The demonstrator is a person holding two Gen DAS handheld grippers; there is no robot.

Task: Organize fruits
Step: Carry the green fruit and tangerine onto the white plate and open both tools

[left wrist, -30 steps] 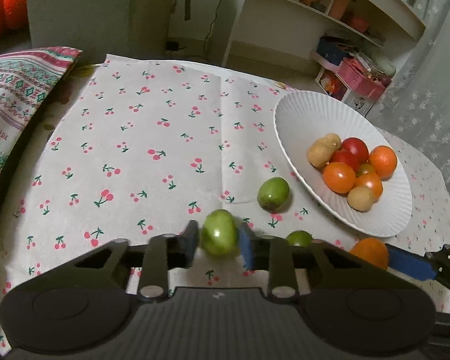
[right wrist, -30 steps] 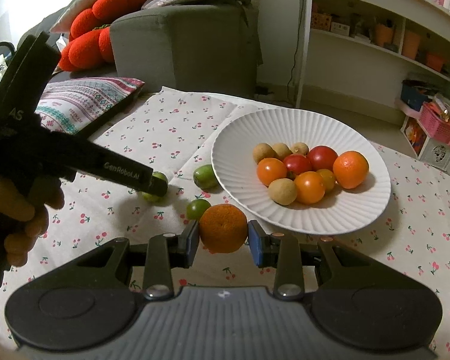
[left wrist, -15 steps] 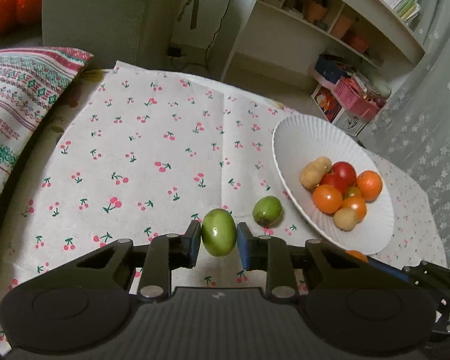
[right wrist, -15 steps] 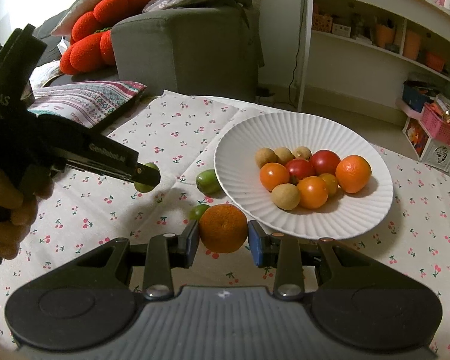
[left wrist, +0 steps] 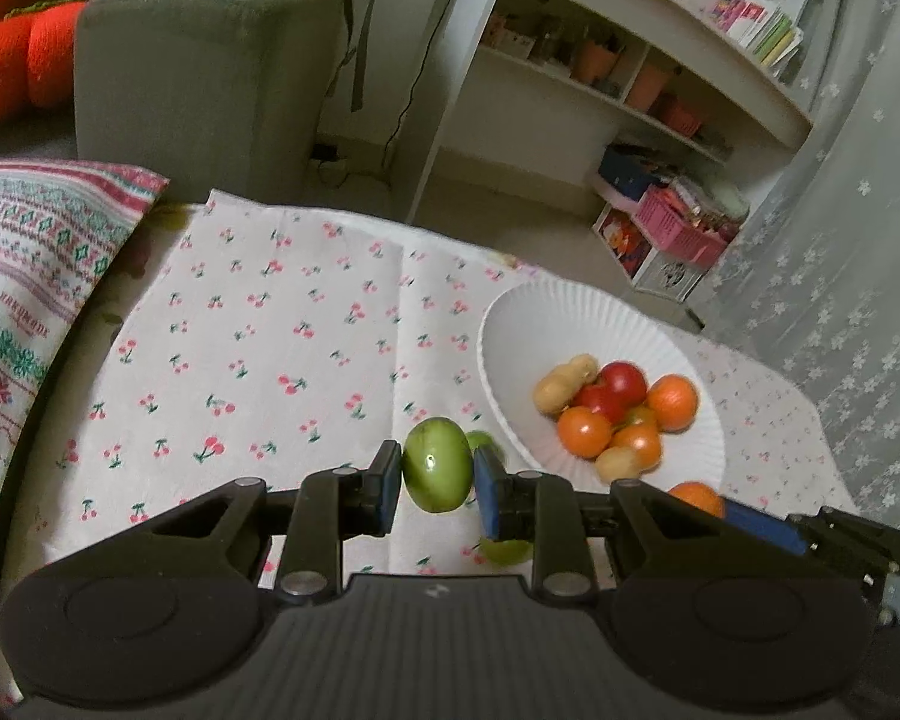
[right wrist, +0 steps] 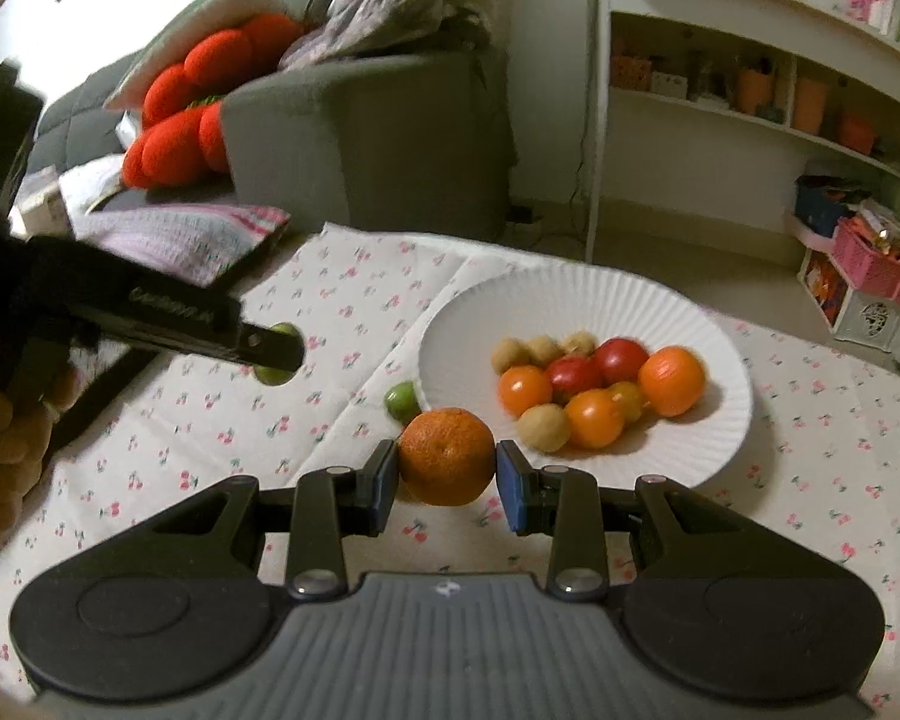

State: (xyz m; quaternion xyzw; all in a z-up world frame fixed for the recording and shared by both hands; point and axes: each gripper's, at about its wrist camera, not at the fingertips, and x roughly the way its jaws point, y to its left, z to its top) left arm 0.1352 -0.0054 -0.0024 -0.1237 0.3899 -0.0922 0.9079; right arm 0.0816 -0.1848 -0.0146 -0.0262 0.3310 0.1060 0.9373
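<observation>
Both tools angled down above the counter [left wrist: 282,324]. Left tool [left wrist: 437,483] clamped on green fruit [left wrist: 437,473]; right tool [right wrist: 448,477] clamped on orange [right wrist: 447,456], plate [right wrist: 600,306] just beyond.

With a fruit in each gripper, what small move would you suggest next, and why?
Probably carry the right gripper forward over the white plate and set down its orange: the plate, already holding fruit, lies just ahead of it. The left gripper with its green fruit sits farther from the plate and can follow.
</observation>
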